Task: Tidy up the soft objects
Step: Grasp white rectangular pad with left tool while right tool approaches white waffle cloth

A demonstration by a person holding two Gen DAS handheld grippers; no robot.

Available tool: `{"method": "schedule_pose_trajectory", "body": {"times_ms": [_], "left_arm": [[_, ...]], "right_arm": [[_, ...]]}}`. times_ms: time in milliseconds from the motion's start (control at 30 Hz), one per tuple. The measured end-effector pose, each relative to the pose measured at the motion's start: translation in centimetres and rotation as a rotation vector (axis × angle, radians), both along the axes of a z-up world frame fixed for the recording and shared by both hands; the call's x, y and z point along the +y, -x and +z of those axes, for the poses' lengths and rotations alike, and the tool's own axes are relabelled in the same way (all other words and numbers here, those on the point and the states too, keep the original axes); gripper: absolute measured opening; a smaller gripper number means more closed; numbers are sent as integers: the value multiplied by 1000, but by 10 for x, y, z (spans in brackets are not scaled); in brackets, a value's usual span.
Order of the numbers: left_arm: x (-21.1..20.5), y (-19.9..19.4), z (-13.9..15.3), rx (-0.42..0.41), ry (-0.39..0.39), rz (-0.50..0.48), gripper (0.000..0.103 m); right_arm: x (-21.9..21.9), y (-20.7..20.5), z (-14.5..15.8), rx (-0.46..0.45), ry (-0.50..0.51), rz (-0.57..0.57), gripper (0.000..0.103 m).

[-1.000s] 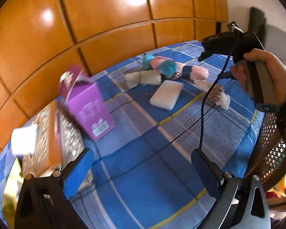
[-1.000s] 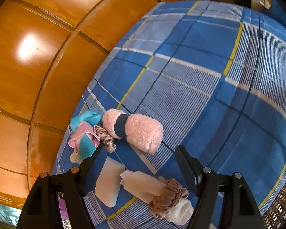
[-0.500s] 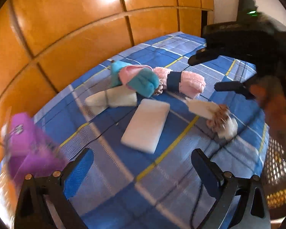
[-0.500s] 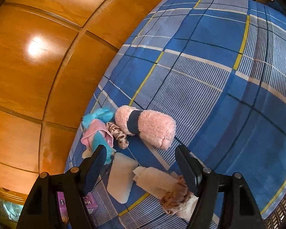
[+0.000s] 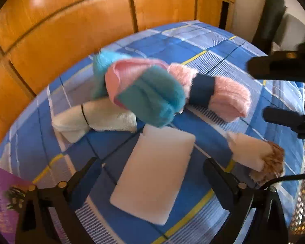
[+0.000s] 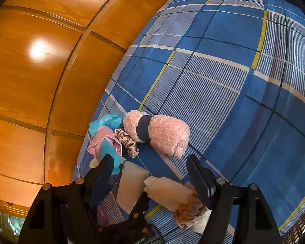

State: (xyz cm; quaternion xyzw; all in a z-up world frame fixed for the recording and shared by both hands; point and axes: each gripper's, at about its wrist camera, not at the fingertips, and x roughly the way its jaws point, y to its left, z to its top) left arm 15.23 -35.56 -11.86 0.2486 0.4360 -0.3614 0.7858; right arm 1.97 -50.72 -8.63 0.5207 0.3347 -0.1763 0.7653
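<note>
Closing left hand-held gripper [image 5: 151,174] over white foam pad [image 5: 155,174] at lower centre of left view, pads not touching it. Holding right hand-held gripper [image 6: 150,167] wide, gripping nothing. Lying on blue plaid bed sheet [image 6: 223,77], mid-frame: pink fluffy roll [image 6: 162,135] with dark band.

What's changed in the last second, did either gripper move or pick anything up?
The left gripper swung away from the purple box, now at the frame's edge, toward the pile and sits over the white pad; its jaws are closing, nothing gripped. The right gripper stayed open and empty. The pink roll and other soft things have not moved.
</note>
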Motion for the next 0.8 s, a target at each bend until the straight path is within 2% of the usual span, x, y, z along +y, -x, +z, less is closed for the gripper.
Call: {"method": "schedule_pose_trajectory", "body": {"times_ms": [33,67,167,233,433,533,700,800], "left_arm": [[1,-3,-5,24,-2,15,86],[6,-6,-8,65,36,39,82],[16,-4,-4,65,52,76,67],[24,2,-1,68,46,91,61],[79,33,1,55,93,138,61],[103,52,0,12,103,160,62],[116,73,-5,-65,126,176,63],[115,76,-5,-93,123,171,65]], "right_arm": [[1,-1,0,3,-1,4,75],[1,-1,-1,-2,-4,8,75],[3,-4,2,-3,17,28,75],[5,-7,2,-9,20,48,68],[15,-22,-1,16,16,149,67],[23,-31,-6,58,12,209,67],[28,-31,2,116,112,200,68],[36,-33,6,170,167,266,72]]}}
